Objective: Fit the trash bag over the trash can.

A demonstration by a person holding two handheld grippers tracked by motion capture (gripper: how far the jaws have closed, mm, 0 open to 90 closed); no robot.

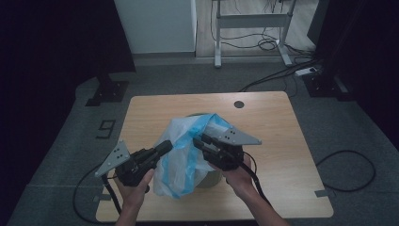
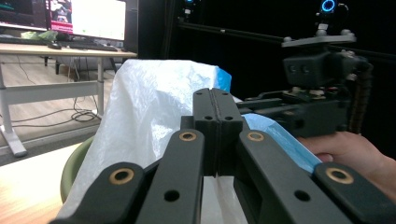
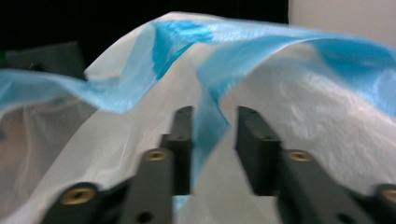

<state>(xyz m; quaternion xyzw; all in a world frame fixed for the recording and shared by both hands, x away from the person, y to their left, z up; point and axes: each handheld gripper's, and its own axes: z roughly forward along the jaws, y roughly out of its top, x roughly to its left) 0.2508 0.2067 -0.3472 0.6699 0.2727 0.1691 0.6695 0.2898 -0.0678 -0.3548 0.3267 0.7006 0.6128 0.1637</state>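
While both grippers clutch the plastic bag (image 1: 181, 155), a "9" marking (image 1: 107, 128), on the floor.

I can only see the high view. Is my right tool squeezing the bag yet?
Observer: Not yet. In the right gripper view the right tool has its jaws apart, with a blue fold of the bag between them.
Operator: Is my left tool open too?
Observer: No. In the left gripper view the left tool has its jaws pressed flat together.
Operator: What's past the bag that way?
Observer: A desk with lit screens.
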